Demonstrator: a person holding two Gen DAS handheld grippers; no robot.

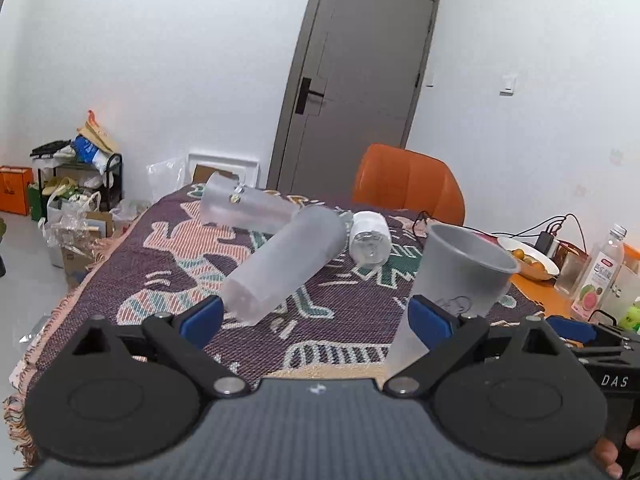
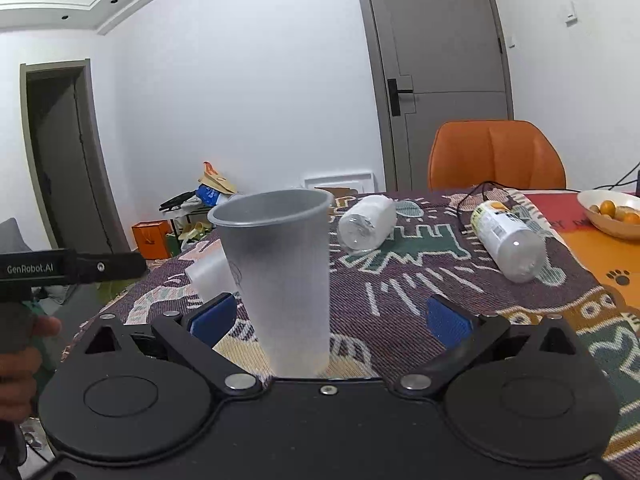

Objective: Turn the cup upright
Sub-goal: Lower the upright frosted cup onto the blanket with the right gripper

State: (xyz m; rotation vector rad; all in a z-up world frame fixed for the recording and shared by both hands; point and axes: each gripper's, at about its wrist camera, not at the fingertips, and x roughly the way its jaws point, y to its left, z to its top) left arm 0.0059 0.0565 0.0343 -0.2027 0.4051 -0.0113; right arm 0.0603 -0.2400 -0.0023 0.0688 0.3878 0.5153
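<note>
While the cup (image 2: 286, 280) stands upright, right hand-held gripper (image 2: 328, 318) gapes wide

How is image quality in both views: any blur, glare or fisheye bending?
Left wrist view: door bows strongly, dark corners, upright cup slightly soft. Right wrist view: cup sharp, even light, door frame curves, no glare.

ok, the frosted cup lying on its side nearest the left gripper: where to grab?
Take the frosted plastic cup lying on its side across its middle, from above, fingers straddling its width. It lies diagonally, closed base toward the open left gripper, so the round sidewall is the exposed part.
</note>
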